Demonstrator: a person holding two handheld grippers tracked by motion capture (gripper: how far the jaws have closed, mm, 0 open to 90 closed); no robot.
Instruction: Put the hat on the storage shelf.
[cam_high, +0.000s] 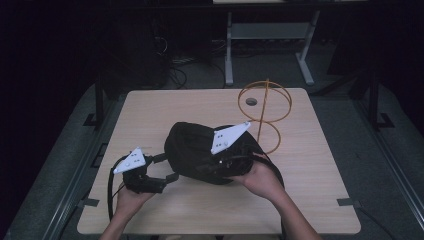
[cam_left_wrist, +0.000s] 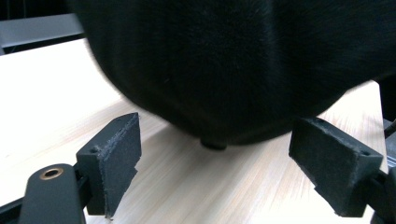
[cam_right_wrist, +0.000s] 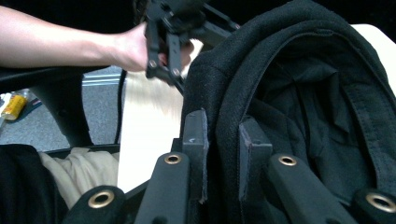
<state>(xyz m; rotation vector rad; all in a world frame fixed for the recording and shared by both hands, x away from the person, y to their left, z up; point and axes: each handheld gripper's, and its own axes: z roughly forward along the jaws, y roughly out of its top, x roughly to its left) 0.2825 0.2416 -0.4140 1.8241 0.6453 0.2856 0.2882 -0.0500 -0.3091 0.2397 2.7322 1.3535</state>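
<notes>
Worktop (cam_high: 320, 200), pale wood, carries the scene; I note bare board from 3 through 6 to 9 o'clock around the load, and the near edge runs just under both forearms. A yellow wire stand (cam_high: 265, 107) rises at 1 o'clock from the load, close to the far right corner, the one obstacle I would steer wide of.

Black hat (cam_high: 200, 150) sits near centre, crown toward 10 o'clock, partly raised off the board on its right side. My right gripper (cam_right_wrist: 223, 156) has its jaws clamped tight on the rim fabric, lining visible beyond. I judge the pick-up half done: one side is secured, the other is not.

Left gripper (cam_left_wrist: 215, 172) stands at 8 o'clock from the hat, jaws wide apart, nothing pressed between the pads; the crown bulges just ahead of them. What is left, as I read it: close left on the hat, then carry it toward the stand.
</notes>
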